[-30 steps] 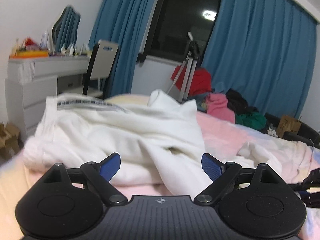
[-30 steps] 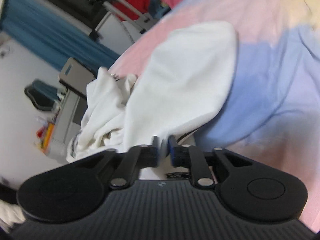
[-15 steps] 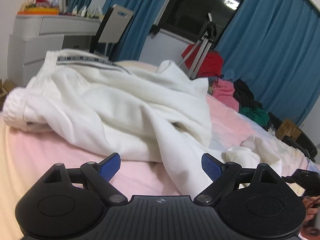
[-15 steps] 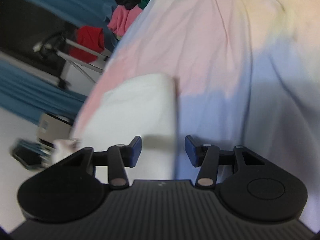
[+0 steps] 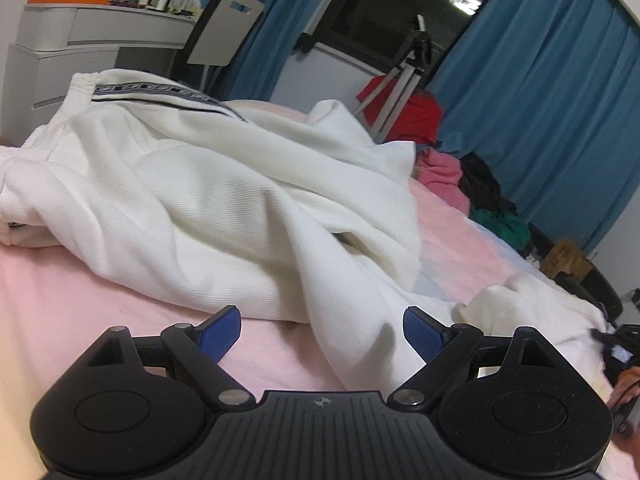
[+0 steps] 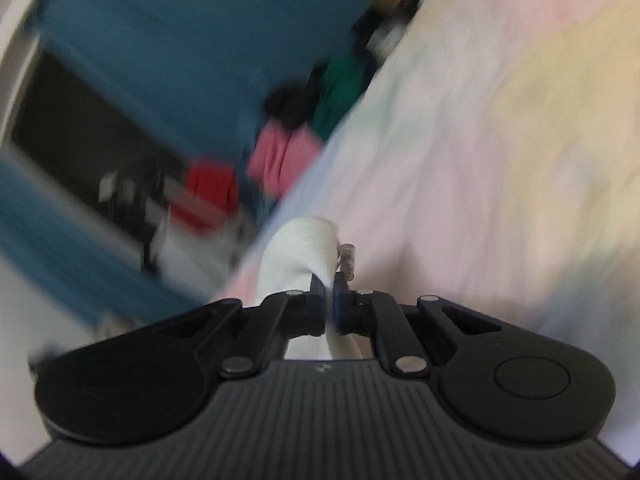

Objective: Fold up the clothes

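**A:** Where is the garment, as you stand there?

**B:** A white garment (image 5: pixel 224 200), heavy like a sweatshirt or track jacket, lies crumpled on a bed covered by a pastel sheet (image 5: pixel 80 308). A dark striped band runs along its far upper edge. The bulk is heaped toward the far left, and one long tongue of cloth trails from it down toward the near right.

**A:** And the two grippers?

**B:** The left gripper (image 5: pixel 322 330) hovers low over the sheet with its blue pads spread wide and nothing between them. The trailing strip of cloth runs straight toward it and passes under the gap nearer the right-hand pad. The right gripper (image 6: pixel 329 300) has just clamped down, and a small fold of the same white cloth (image 6: pixel 300 248) is pinched between its pads. That view is badly blurred, so I cannot say which corner or hem it has caught.

**A:** So which hand is better placed for the next move?

**B:** In my judgement, the left. The garment's long axis runs from the far-left heap to that near-right tail, and the open left gripper sits at the tail's near end, needing only to dip and close. The right hand already has its piece, out at the right edge of the bed.
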Available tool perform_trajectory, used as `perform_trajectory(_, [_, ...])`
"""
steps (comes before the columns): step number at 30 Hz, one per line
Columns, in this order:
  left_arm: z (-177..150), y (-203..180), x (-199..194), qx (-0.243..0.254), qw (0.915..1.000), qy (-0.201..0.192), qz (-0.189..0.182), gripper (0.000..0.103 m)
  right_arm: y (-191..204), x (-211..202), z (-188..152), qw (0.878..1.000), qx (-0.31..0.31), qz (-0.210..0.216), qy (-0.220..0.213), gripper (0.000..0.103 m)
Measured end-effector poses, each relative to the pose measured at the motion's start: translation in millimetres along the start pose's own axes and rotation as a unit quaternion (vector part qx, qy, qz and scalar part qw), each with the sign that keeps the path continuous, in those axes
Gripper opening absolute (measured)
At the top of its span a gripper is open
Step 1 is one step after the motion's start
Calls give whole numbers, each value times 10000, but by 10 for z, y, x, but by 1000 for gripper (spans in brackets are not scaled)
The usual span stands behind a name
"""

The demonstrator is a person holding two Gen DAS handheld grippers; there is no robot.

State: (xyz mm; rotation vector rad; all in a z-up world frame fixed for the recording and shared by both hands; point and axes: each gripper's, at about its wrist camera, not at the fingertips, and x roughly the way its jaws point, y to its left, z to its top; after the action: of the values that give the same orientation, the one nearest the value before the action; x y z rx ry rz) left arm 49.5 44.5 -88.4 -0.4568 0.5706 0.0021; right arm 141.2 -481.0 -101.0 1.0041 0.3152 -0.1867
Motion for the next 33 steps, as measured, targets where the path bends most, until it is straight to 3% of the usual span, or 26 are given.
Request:
perform_trajectory(3, [14, -23, -42, -72, 9999, -1, -132, 90, -254, -294, 309, 9968, 297, -400, -628, 7])
perform_trajectory(7, [51, 34, -163, -269, 9994, 25, -219, 90, -687, -610, 506, 9836, 646, -1178, -1200, 6])
perform_trajectory(11, [120, 278, -290, -984, 9949, 124, -169, 90, -993, -843, 571, 9723, 1301, -1358, -1388, 6])
perform_trajectory(14, [176, 552, -300, -1789, 9833, 259, -186, 90, -1004, -893, 564, 9703, 1136, -1543, -1477, 6])
perform_trajectory(17, [182, 853, -229, -2667, 9626, 363, -319, 90, -959, -862, 521, 9703, 902, -1697, -1466, 6])
perform_trajectory(20, [199, 1100, -98, -3242, 9451, 328, -253, 88, -995, -916, 492, 9703, 849, -1734, -1455, 6])
perform_trajectory(23, [266, 1325, 48, -3691, 9293, 118, -49, 76, -1029, -936, 494, 9705, 742, -1791, -1437, 6])
perform_trajectory(25, [363, 1422, 97, -3770, 9262, -53, 90, 66, -1038, -916, 483, 9699, 688, -1856, -1418, 6])
perform_trajectory(27, [476, 1486, 112, -3690, 9289, -175, 256, 47, -1044, -877, 483, 9692, 687, -1908, -1396, 6])
perform_trajectory(28, [534, 1523, 119, -3642, 9307, -133, 318, 42, -1047, -871, 478, 9689, 710, -1922, -1386, 6])
perform_trajectory(30, [655, 1591, 56, -3605, 9321, -55, 332, 19, -1069, -861, 463, 9683, 784, -1935, -1372, 6])
perform_trajectory(33, [853, 1658, -150, -3449, 9383, -62, 240, 15, -1102, -892, 443, 9667, 969, -1929, -1372, 6])
